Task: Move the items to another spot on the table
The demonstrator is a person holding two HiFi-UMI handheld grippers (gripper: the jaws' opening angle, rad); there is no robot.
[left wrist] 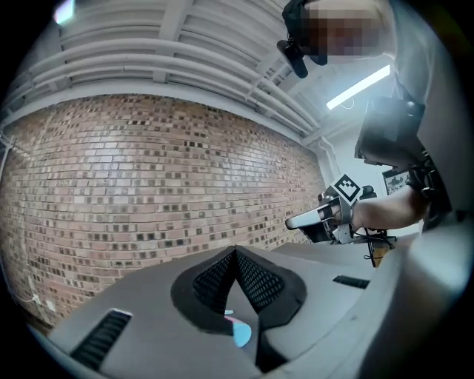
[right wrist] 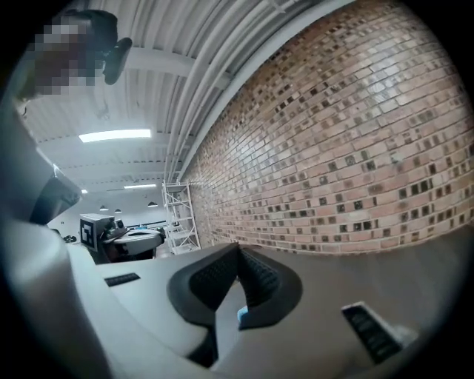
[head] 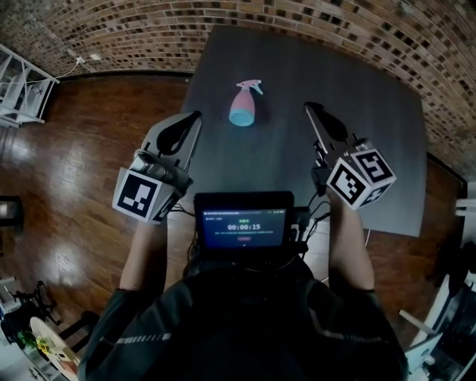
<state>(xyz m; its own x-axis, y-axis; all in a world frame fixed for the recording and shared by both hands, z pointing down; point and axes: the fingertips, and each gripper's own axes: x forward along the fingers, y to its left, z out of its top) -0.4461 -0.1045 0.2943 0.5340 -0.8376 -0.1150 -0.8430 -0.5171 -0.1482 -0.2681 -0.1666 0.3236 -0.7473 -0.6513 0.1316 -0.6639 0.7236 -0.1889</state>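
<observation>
Spray bottle (head: 244,104), pink with a pale blue base, is on the dark grey table (head: 372,149) in the upper centre of the head view, nozzle end toward the top of the frame. Whether it stands or lies on its side cannot be settled from this angle. Nothing touches it.

Left gripper (head: 195,116) sits at left centre of the head view, over the table's left edge, tips aimed toward the top of the frame. In its own view the jaws meet at their tips with nothing between them. A sliver of pale blue and pink shows through the gap beneath the pads, well beyond them.

Right gripper (head: 308,107) sits at right centre of the head view, above the table surface, tips likewise toward the top of the frame. Its own view shows the jaws fully together and holding nothing. A small blue patch shows below the pads.

The bottle lies between the two grippers' lines and further up the frame, apart from both.

A small screen (head: 244,221) showing a timer sits low in the centre of the frame, at the person's chest. Brick wall (head: 297,22) runs along the top of the frame. Wooden floor (head: 74,164) fills the left side, with white shelving (head: 18,89) at upper left.
</observation>
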